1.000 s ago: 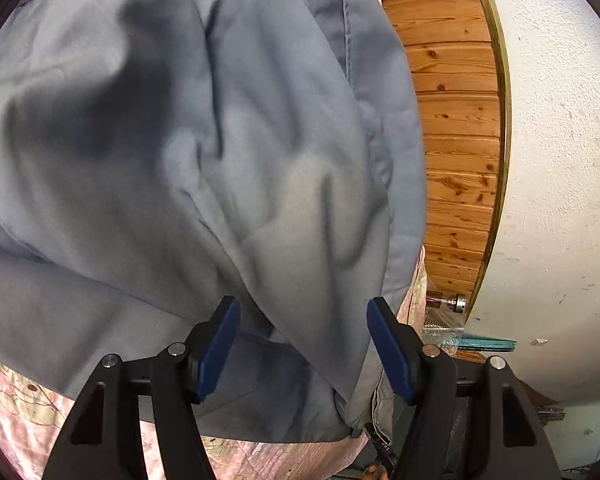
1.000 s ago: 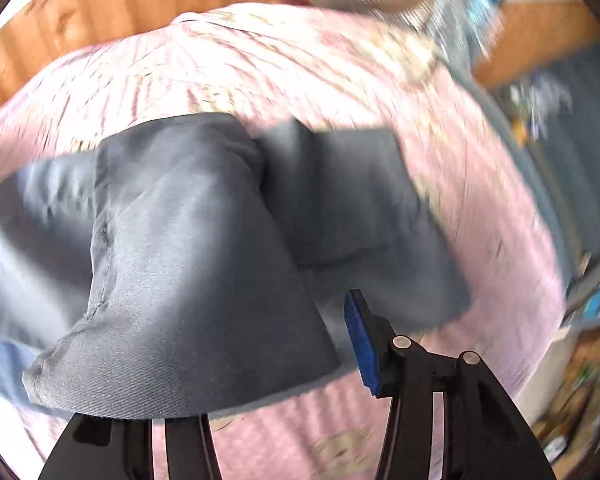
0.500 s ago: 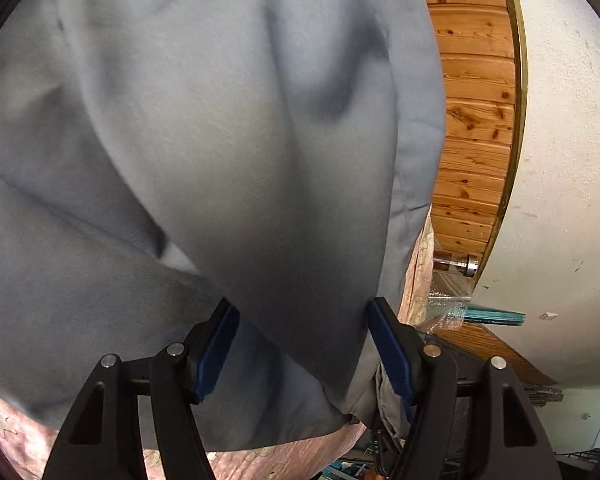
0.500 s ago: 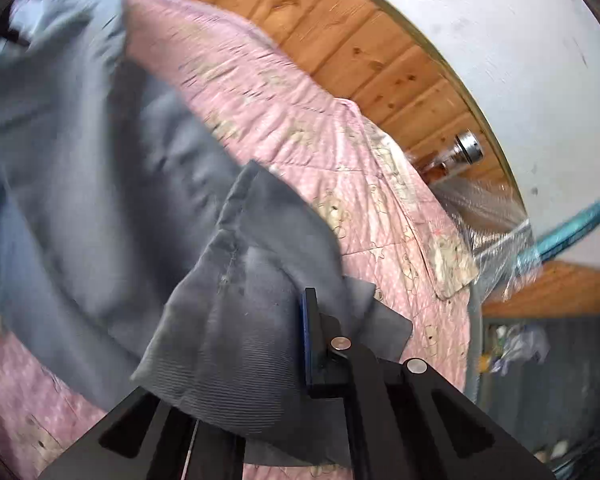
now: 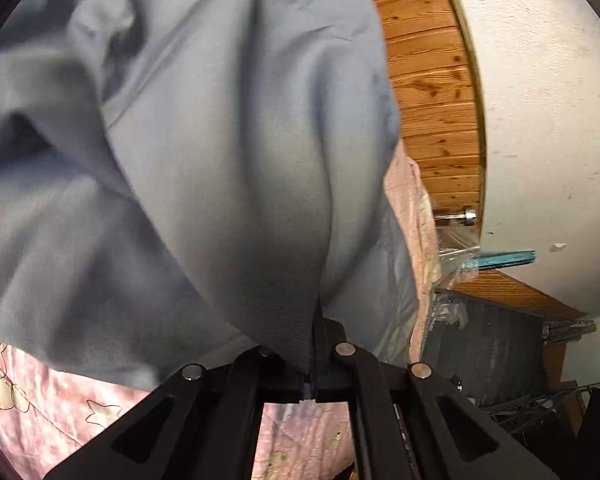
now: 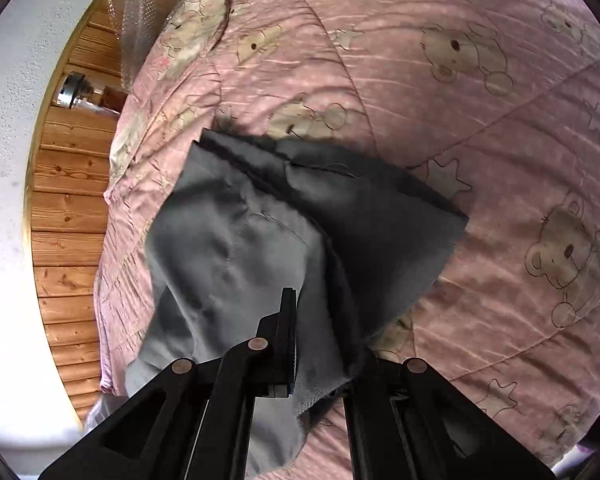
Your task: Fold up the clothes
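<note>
A grey garment (image 5: 204, 152) fills most of the left wrist view and hangs in big folds above the pink bedspread (image 5: 60, 408). My left gripper (image 5: 314, 344) is shut on a fold of this cloth, the jaws pressed together with fabric between them. In the right wrist view another part of the grey garment (image 6: 260, 232) bunches up over the pink bear-print bedspread (image 6: 480, 120). My right gripper (image 6: 312, 344) is shut on its edge, and the cloth drapes over and hides the right finger.
A wooden plank wall (image 5: 432, 92) and a white plaster wall (image 5: 548, 120) stand behind the bed. A metal knob (image 5: 460, 216), clear plastic wrap (image 6: 148, 8) and dark clutter (image 5: 500, 344) lie past the bed's edge.
My left gripper, open a second ago, has shut on the grey cloth. The right gripper has swung with its cloth and now looks down on the bedspread.
</note>
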The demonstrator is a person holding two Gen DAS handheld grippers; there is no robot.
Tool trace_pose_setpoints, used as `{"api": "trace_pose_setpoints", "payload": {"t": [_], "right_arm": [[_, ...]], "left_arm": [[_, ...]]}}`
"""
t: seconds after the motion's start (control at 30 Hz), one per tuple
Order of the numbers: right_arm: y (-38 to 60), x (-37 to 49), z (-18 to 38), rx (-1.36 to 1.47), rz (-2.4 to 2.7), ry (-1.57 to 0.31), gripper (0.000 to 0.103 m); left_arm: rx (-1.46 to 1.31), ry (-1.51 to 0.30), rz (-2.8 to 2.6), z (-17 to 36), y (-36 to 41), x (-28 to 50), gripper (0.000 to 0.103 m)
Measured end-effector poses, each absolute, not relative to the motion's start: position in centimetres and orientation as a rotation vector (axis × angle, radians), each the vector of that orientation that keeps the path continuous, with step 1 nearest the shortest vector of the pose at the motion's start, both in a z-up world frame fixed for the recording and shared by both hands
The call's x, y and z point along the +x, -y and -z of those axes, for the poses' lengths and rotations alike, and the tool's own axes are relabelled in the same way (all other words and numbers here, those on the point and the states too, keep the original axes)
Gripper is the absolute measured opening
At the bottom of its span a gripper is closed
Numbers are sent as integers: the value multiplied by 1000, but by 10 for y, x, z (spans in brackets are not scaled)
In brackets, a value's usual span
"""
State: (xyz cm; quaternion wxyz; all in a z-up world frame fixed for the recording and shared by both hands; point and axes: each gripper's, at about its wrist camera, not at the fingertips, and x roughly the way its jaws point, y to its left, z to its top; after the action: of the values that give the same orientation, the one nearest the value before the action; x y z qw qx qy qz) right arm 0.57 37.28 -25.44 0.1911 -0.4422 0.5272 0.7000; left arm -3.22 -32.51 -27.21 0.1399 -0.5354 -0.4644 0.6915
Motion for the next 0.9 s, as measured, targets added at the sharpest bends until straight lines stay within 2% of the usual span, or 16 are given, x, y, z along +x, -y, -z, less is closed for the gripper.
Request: {"api": "trace_pose_setpoints", "payload": {"t": [0.1, 0.27, 0.33, 0.4, 0.5, 0.63, 0.73, 0.8, 0.9], "right_arm": [[-370, -33, 184, -1144, -2195, -1430, 2], [-369, -64, 45, -812, -2504, -1374, 1], [-365, -56, 10, -713, -2572, -1340, 1], [-359, -41, 3, -707, -2593, -1323, 1], [-351, -13, 55, -861, -2490, -1272, 1], [-352, 17, 204, -1170, -2145, -1265, 1], [-358, 41, 289, -1282, -1932, -1307, 0], [-358, 48, 293, -1249, -1950, -1317, 1], [-358, 40, 274, -1240, -2010, -1233, 1]], "left_arm": [[-1382, 1381, -2018, 236, 326, -54, 1], [-1002, 1306, -2058, 118, 327, -122, 1], [-882, 1291, -2068, 83, 337, -132, 1], [-838, 1243, -2084, 67, 347, -127, 1], [-968, 1243, -2076, 100, 351, -100, 1], [-1322, 1291, -2056, 207, 342, -62, 1], [-1514, 1287, -2055, 270, 333, -44, 1], [-1598, 1262, -2055, 294, 327, -41, 1], [-1610, 1290, -2042, 303, 325, -40, 1]]}}
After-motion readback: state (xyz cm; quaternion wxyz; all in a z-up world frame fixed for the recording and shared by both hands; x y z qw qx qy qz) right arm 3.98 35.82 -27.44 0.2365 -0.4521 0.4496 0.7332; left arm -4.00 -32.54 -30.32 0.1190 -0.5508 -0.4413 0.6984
